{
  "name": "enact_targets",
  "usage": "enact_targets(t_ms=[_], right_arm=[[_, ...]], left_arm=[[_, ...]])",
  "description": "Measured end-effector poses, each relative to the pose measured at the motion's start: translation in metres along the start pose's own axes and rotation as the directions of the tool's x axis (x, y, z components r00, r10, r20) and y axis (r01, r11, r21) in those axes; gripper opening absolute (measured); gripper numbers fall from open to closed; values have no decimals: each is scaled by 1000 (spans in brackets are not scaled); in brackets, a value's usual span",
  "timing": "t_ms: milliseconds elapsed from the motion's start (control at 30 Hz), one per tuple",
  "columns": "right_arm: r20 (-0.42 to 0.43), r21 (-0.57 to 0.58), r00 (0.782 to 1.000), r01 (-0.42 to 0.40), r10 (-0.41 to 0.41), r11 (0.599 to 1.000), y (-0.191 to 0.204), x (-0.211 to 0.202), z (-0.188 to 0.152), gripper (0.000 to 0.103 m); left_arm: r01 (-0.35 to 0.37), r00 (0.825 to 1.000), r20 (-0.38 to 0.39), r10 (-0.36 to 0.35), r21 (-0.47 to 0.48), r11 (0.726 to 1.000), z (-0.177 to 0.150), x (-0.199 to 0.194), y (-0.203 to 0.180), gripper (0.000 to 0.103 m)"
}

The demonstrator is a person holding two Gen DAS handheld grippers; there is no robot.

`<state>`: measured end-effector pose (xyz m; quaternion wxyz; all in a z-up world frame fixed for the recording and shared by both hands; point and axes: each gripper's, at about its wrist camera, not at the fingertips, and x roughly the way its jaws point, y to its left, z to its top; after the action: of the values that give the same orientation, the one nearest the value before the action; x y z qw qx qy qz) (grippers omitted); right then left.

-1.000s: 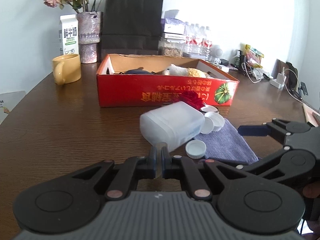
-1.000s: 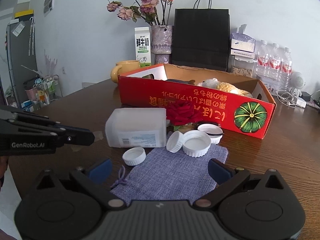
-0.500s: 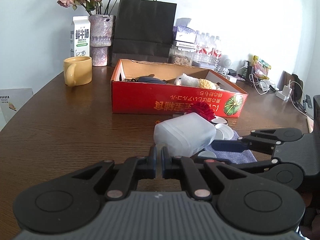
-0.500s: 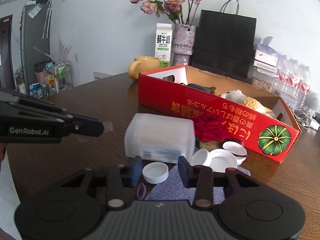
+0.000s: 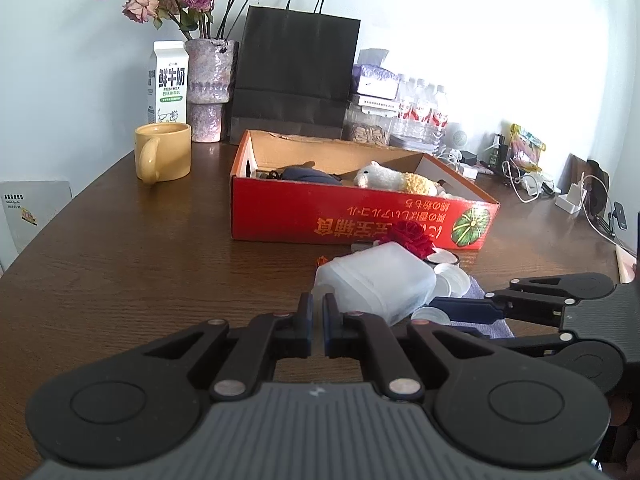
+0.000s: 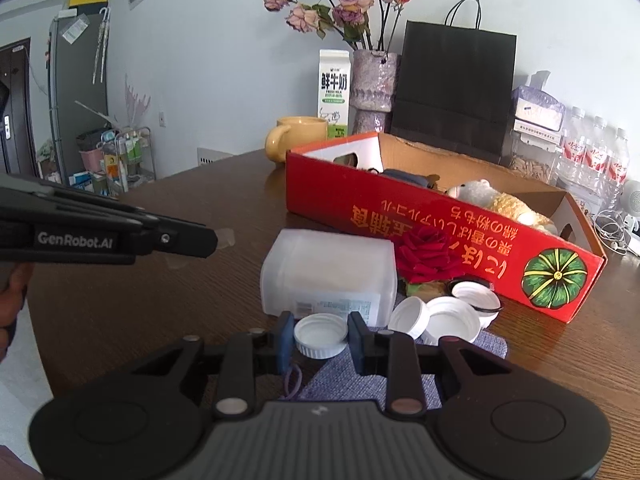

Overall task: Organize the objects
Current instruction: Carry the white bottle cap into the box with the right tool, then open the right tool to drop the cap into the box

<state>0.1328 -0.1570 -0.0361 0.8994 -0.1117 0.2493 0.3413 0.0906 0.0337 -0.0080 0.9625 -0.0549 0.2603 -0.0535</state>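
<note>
Right gripper (image 6: pixel 320 340) jaws closing around a round ribbed white plastic cap (image 6: pixel 320 335) — open side up, lying at the edge of a woven grey-blue cloth pouch (image 6: pixel 404 376). Pad contact: cannot tell. Just ahead lies a frosted, boxy plastic jar (image 6: pixel 330 276) on its side. Left gripper (image 5: pixel 317 320) is pressed together, empty — jar just beyond its tips.

Glossy wood table (image 5: pixel 120 264), frosted plastic jar (image 6: pixel 328 276), woven cloth (image 6: pixel 460 360)
</note>
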Motion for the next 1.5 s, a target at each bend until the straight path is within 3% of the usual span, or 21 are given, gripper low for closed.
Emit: enact_targets(t_ms=[300, 567, 800, 1067, 1300, 1500], right_arm=[[122, 3, 992, 38, -38, 999, -17, -19, 29, 27], [199, 13, 975, 96, -97, 995, -48, -4, 65, 27], [213, 26, 966, 142, -144, 990, -80, 26, 94, 27], [173, 101, 970, 153, -169, 983, -115, 65, 94, 27], [125, 116, 976, 164, -178, 980, -129, 85, 83, 27], [131, 121, 972, 182, -197, 976, -128, 86, 81, 27]], left_arm=[[-1, 996, 94, 1, 7, 1000, 37, 2, -5, 6], [8, 987, 161, -15, 48, 999, 81, 27, -21, 6], [3, 984, 176, -19, 91, 996, 114, 66, -32, 6], [-23, 991, 133, 2, 157, 987, 135, 126, -38, 6], [-20, 999, 48, 15, 112, 994, 133, 176, -23, 6], [-31, 999, 22, 29, 109, 994, 128, 185, -18, 6]])
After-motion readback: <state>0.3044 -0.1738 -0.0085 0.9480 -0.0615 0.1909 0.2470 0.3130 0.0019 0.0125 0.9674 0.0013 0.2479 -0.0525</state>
